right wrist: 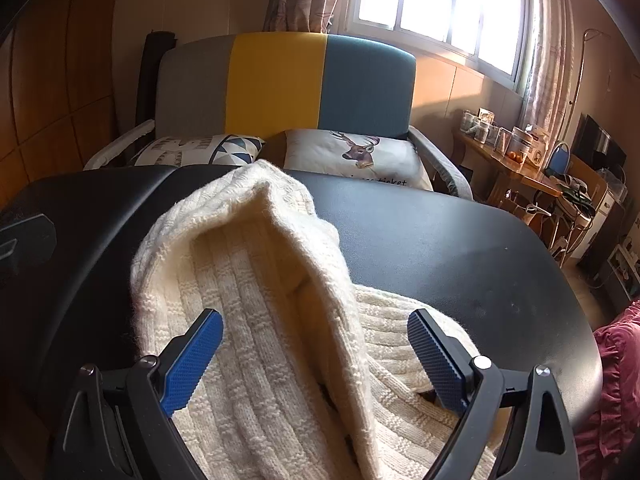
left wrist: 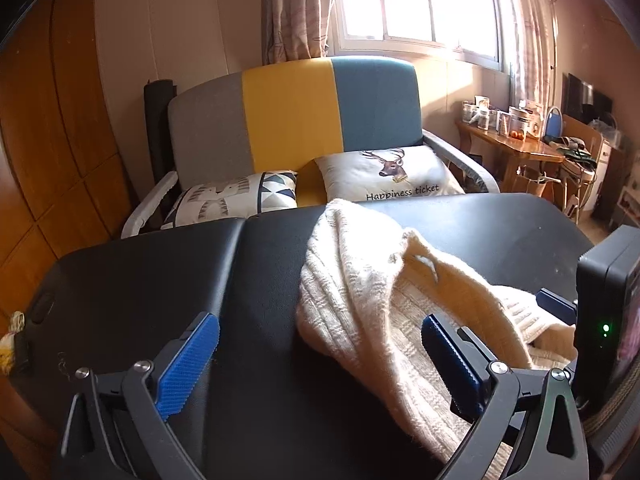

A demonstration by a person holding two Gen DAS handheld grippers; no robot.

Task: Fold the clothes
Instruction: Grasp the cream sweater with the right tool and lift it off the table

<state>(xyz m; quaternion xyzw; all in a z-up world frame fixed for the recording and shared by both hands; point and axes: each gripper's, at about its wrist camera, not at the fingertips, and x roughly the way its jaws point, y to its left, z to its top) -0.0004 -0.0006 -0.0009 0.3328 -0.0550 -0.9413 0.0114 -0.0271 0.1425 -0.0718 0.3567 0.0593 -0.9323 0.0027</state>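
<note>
A cream knitted sweater (left wrist: 360,276) lies rumpled on the black table (left wrist: 152,272), bunched into a raised fold. My left gripper (left wrist: 320,326) is open just above the table, its left blue pad over bare table and its right pad over the sweater's near edge. In the right wrist view the sweater (right wrist: 256,280) fills the middle, its raised fold running between the fingers. My right gripper (right wrist: 316,322) is open and straddles that fold without closing on it. The right gripper's body (left wrist: 604,312) shows at the right edge of the left wrist view.
Behind the table (right wrist: 440,240) stands a grey, yellow and blue sofa (left wrist: 292,112) with two cushions. A wooden desk (left wrist: 516,148) with jars and clutter sits at the right under the window. Wooden wardrobe doors (left wrist: 48,140) line the left. Pink fabric (right wrist: 612,364) shows at the right edge.
</note>
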